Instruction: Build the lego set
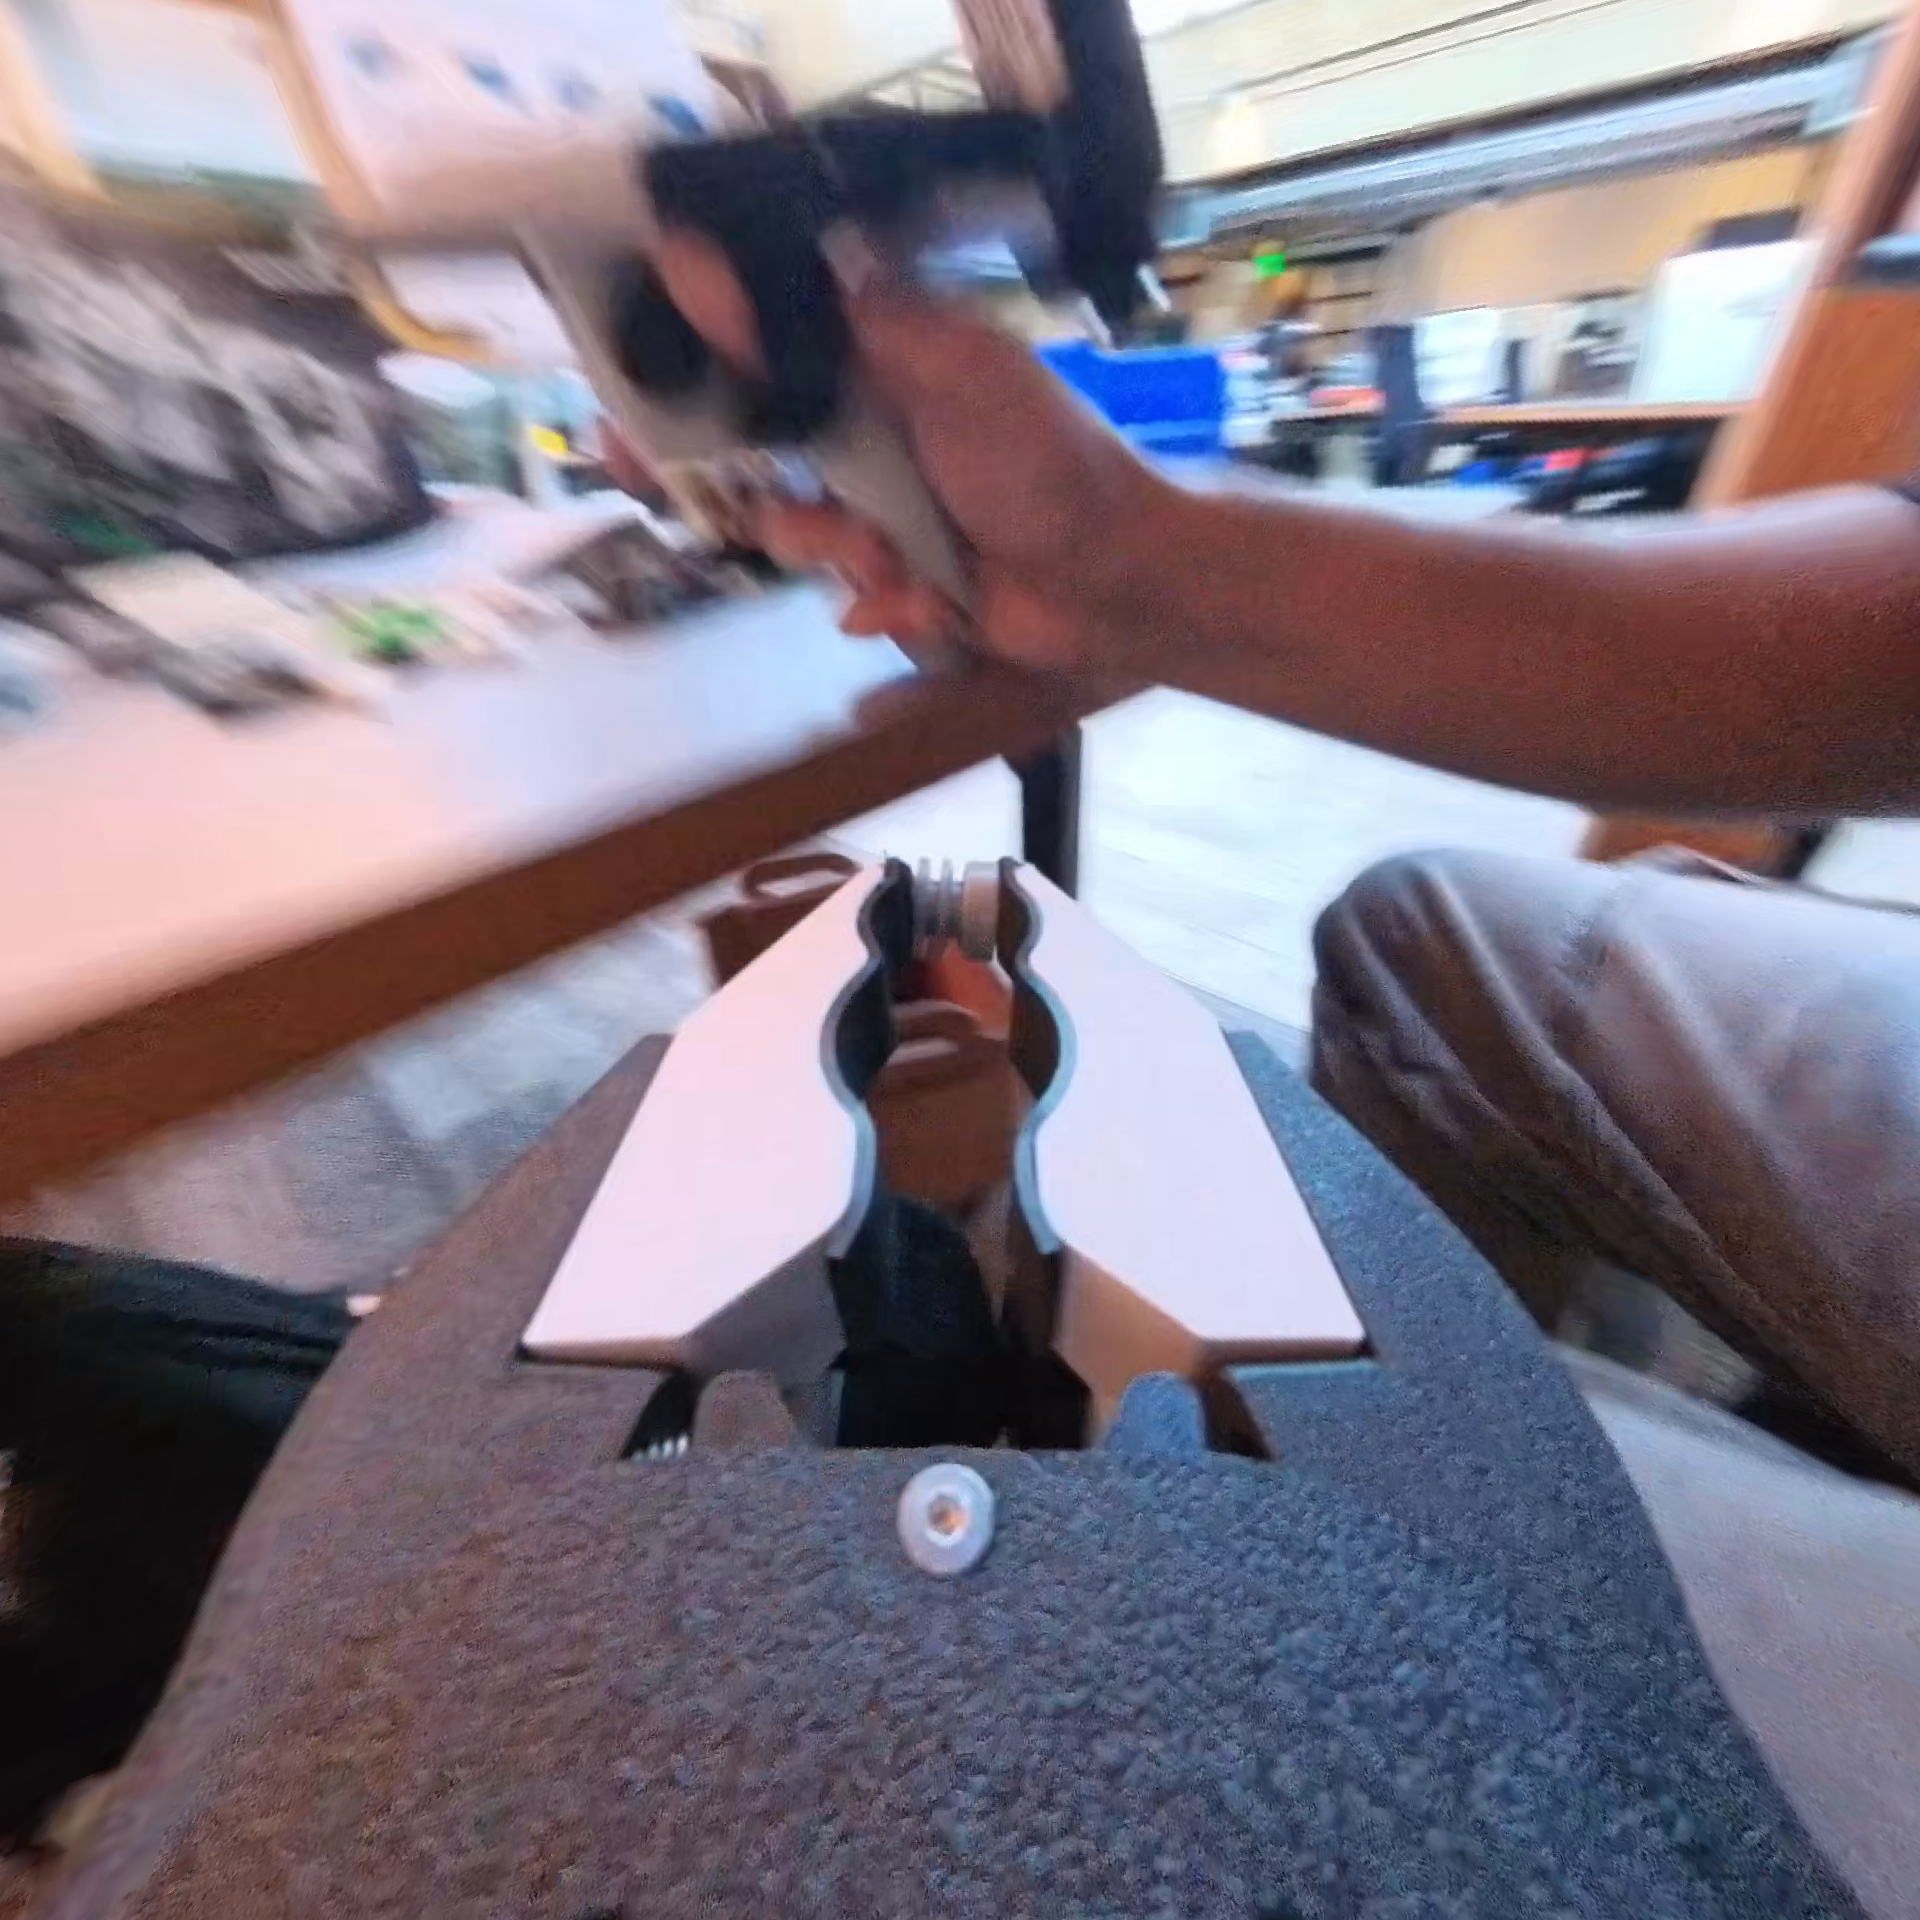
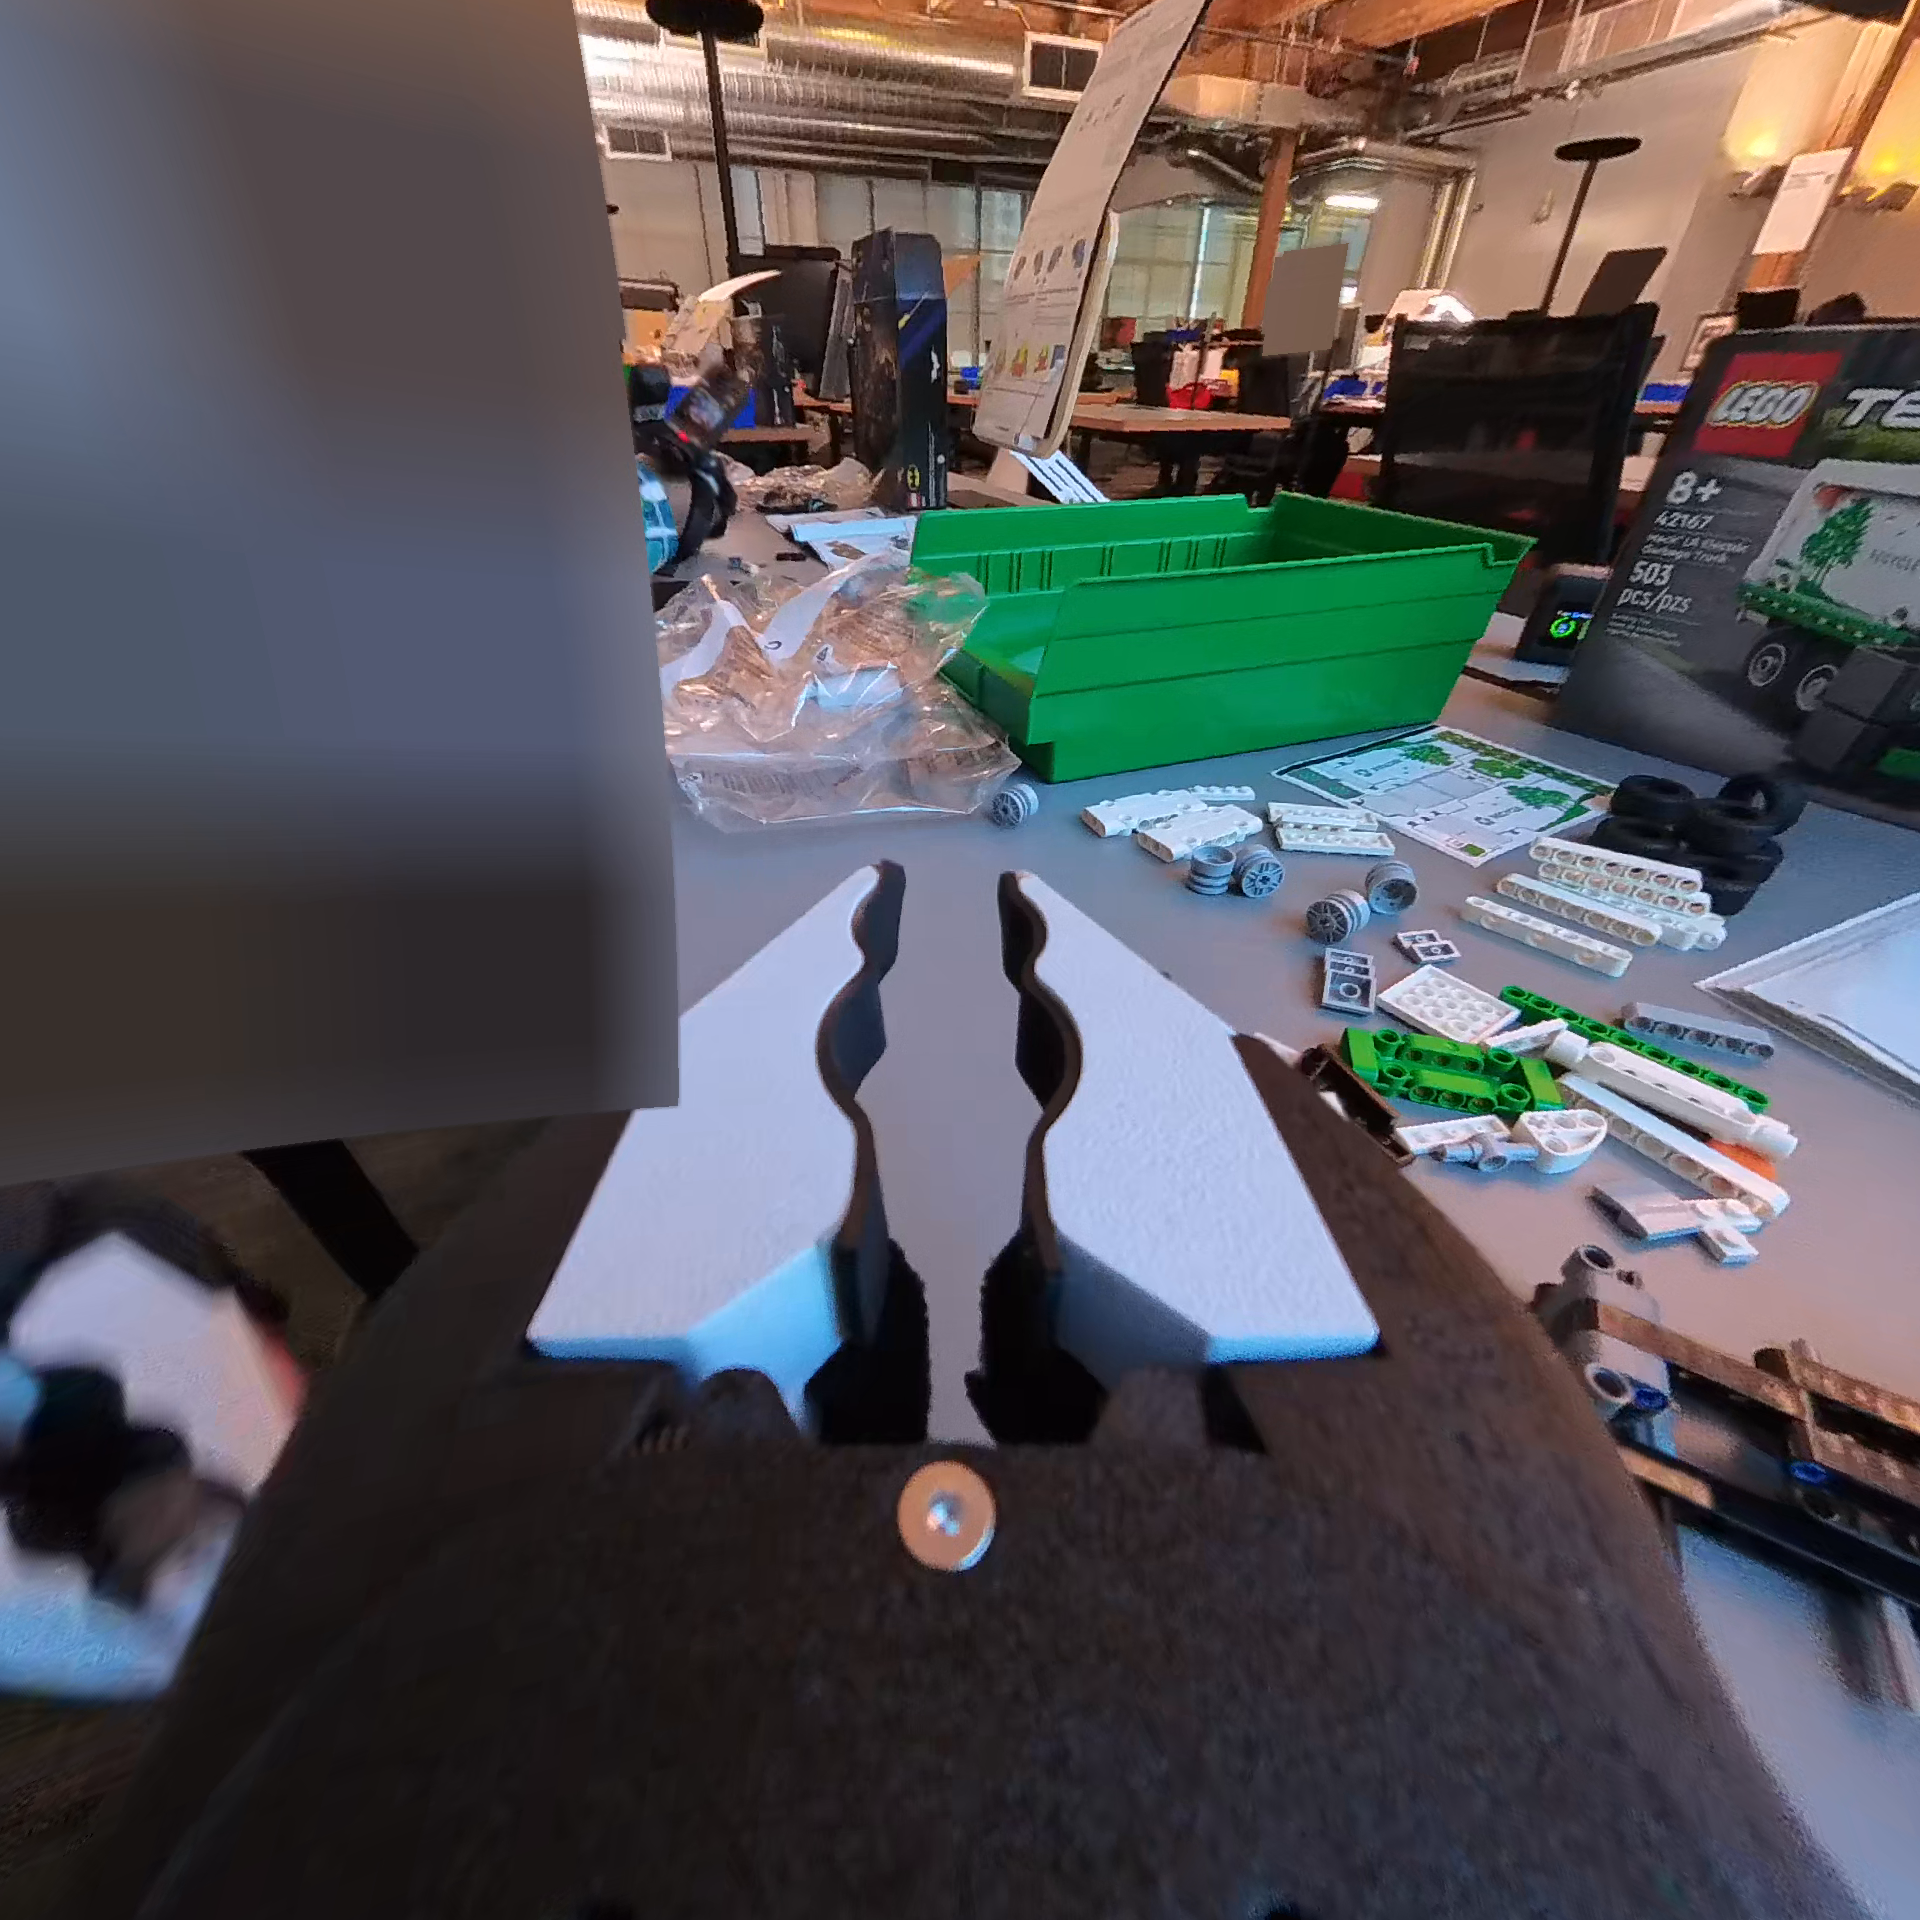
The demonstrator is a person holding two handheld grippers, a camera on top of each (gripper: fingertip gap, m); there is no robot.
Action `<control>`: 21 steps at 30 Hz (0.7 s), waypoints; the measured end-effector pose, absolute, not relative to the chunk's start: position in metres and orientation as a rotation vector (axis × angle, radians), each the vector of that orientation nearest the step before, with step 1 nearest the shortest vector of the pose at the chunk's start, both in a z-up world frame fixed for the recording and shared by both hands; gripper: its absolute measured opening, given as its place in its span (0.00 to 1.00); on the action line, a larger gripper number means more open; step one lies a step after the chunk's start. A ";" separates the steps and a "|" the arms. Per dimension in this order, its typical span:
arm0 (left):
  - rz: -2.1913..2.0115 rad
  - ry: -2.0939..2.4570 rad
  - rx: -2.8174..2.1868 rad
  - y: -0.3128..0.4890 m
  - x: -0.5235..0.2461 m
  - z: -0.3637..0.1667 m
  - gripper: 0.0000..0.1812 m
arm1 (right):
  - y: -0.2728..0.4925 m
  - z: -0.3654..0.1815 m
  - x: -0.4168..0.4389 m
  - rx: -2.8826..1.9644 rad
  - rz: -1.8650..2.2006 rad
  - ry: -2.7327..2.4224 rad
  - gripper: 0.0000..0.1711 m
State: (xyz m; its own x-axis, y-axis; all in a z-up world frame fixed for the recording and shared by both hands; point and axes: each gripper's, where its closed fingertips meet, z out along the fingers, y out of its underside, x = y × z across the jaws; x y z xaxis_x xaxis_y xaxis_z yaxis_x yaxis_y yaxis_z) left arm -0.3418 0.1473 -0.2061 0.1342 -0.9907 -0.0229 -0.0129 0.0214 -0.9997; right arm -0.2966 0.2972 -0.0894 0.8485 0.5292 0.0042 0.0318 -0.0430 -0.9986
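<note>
While the left gripper (image 1: 951,902) jaws pinch a grey wheel hub (image 1: 954,916), axle crosswise, right gripper (image 2: 951,883) jaws gape.

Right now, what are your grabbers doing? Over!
Left gripper shut on small grey wheel hub, below table edge. Right gripper open, empty, over table. Lego pieces loose, right. Nothing blocking.

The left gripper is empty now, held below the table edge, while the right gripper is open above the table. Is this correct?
Not quite. The left gripper is not empty: the left wrist view shows it shut on a small grey wheel hub pinched between its fingertips. The rest holds: it is below the table edge, and the right gripper is open above the table.
</note>
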 end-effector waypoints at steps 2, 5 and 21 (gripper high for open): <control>-0.965 1.038 -1.249 0.186 -0.345 -0.145 0.07 | 0.297 -0.088 -0.294 -1.576 0.464 -0.433 0.11; -0.842 0.978 -1.368 0.254 -0.337 -0.092 0.07 | 0.299 -0.087 -0.287 -1.586 0.550 -0.368 0.11; 0.169 1.546 -1.775 0.484 -0.305 -0.175 0.08 | 0.296 -0.073 -0.258 -1.485 1.037 -0.127 0.16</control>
